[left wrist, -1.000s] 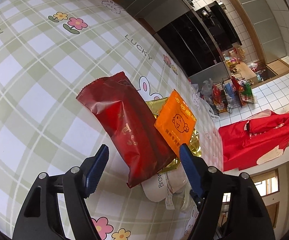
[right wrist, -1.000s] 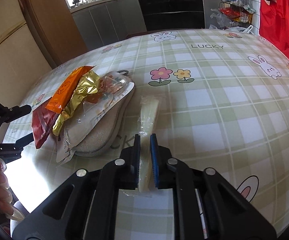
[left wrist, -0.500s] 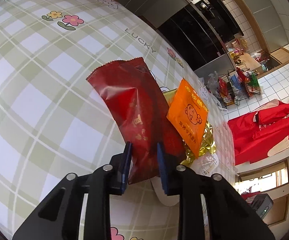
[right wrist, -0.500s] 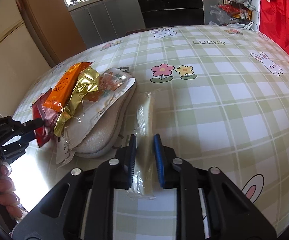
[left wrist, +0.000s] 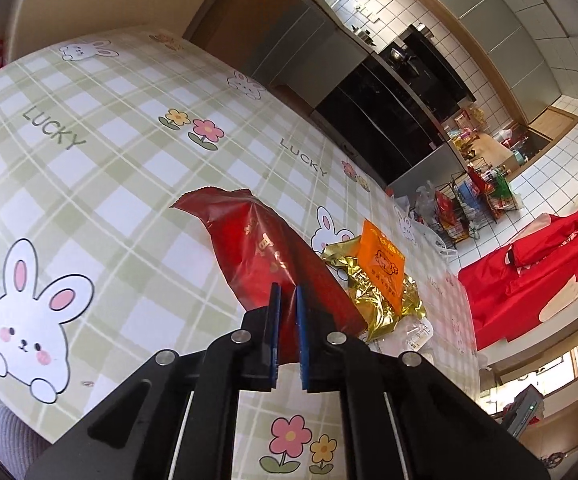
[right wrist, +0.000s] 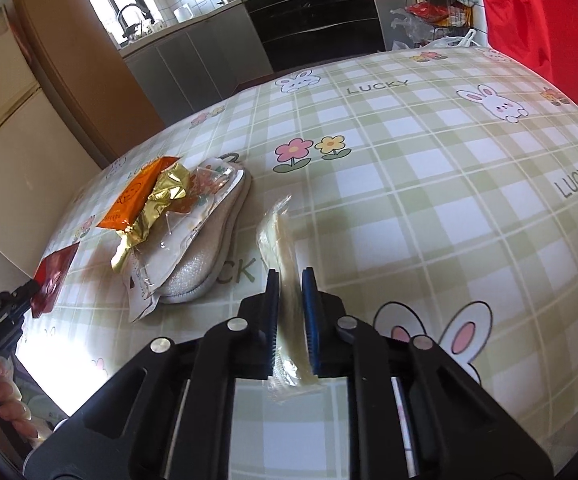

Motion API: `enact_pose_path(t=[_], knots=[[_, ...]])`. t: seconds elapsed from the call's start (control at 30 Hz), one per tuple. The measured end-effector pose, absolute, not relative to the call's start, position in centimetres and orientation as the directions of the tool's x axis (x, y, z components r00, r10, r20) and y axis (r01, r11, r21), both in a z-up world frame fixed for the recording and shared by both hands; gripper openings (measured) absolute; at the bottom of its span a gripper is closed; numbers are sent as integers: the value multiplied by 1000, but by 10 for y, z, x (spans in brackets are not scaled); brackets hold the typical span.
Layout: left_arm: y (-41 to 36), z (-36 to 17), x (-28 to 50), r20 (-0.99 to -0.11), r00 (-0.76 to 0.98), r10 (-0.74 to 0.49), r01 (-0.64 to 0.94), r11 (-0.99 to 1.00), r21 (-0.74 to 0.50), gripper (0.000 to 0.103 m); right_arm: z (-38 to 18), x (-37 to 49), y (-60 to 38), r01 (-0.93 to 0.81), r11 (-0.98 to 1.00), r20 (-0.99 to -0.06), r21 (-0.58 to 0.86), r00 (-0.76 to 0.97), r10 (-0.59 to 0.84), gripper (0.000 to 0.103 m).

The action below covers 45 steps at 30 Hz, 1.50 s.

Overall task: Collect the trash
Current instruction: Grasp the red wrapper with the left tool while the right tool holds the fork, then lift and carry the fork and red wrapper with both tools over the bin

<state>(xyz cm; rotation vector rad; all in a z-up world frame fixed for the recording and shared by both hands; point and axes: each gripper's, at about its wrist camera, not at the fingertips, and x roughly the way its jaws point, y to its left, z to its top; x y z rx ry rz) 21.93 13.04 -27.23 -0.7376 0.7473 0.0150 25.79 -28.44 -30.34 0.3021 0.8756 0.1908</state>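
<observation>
My left gripper (left wrist: 285,292) has a red snack wrapper (left wrist: 257,248) between its blue pads; the jaws are closing and press on its near end, holding it tilted above the table. The right wrist view shows that red wrapper (right wrist: 53,280) off to the left of the pile. My right gripper (right wrist: 291,276) grips a long clear plastic wrapper (right wrist: 279,236), jaws still closing on it, low over the checked tablecloth (right wrist: 449,200). The pile holds an orange packet (left wrist: 383,264), crumpled gold foil (left wrist: 373,300) and a clear printed bag (right wrist: 209,184) on a whitish pouch (right wrist: 193,272).
A person's fingers (right wrist: 5,396) hold the left tool at the left edge of the right wrist view. Beyond the table are kitchen cabinets, a black oven (right wrist: 317,12), a wire rack of bags (left wrist: 477,208) and red cloth (left wrist: 529,272).
The left jaws went from wide open to shut on the red wrapper, then pulled it up and away from the pile. The right gripper shifted slightly, still holding the clear wrapper.
</observation>
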Motion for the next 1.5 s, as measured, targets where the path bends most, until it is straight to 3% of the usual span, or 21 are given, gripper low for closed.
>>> enact_pose_path(t=[0.67,1.5], knots=[[104,-176,118,-507,831,-228,-72,861,-504,7,-208,169,-270,-198,909,-580,367,715,390,15],[132,-122,11,-388,902,-190,-50,846,-531,7,-163,44,-221,-440,843,-535,310,652,537,15]])
